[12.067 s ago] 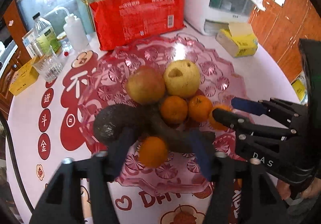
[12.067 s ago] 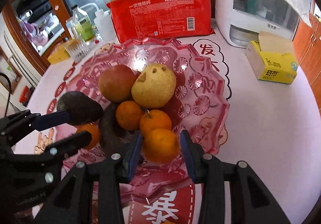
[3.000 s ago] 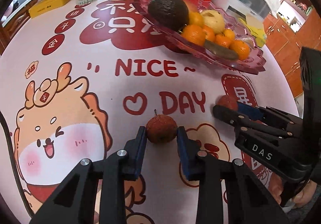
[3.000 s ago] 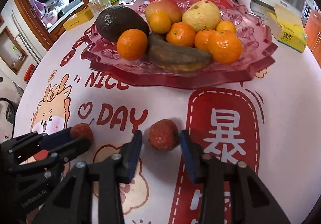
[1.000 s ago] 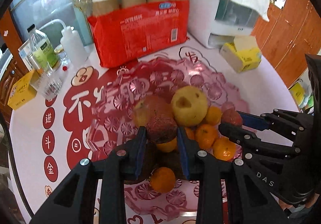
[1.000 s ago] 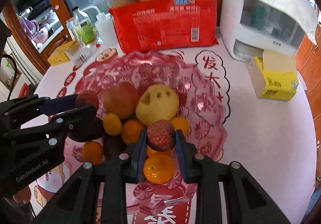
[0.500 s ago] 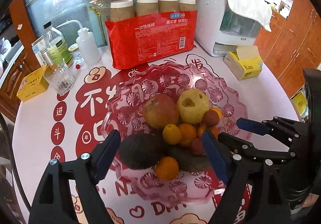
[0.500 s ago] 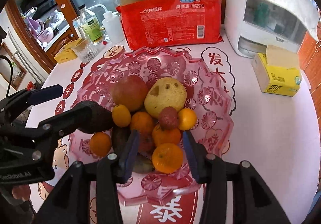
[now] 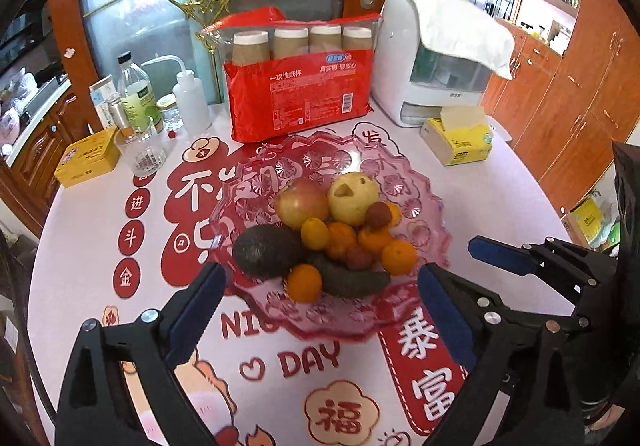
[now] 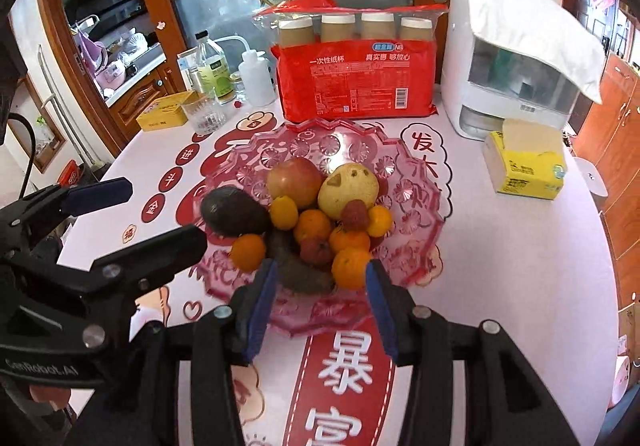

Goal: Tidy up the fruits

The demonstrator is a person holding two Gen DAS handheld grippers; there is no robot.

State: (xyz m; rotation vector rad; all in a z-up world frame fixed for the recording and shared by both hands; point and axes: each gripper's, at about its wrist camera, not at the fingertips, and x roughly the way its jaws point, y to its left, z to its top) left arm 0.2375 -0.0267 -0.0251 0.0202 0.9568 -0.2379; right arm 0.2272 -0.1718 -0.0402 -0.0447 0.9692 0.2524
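A pink glass plate [image 9: 424, 238] [image 10: 424, 222] holds an apple [image 9: 302, 202], a pear [image 9: 354, 196], an avocado [image 9: 266, 250], a dark banana [image 9: 348, 282] and several oranges. Two red lychees [image 9: 378, 215] [image 9: 359, 257] lie in the pile; the right wrist view shows them beside the pear [image 10: 354, 216] and lower [image 10: 316, 250]. My left gripper [image 9: 320, 286] [image 10: 152, 212] hangs above the plate's near edge, jaws opening wide, nothing between them. My right gripper [image 10: 321, 274] hovers over the near rim, jaws opening, also empty; one of its fingers [image 9: 500, 256] shows at the right.
Behind the plate stand a red pack of paper cups [image 9: 300, 94] and a white appliance under a towel [image 9: 436, 58]. A yellow tissue box [image 9: 460, 138] lies at the right. A glass tumbler [image 9: 142, 150], bottles [image 9: 136, 94] and a yellow tin [image 9: 88, 162] crowd the back left.
A second ago each gripper was shut on a lychee over the plate. Both have let go; the lychees now lie in the pile. Both grippers opened and drew back and up.
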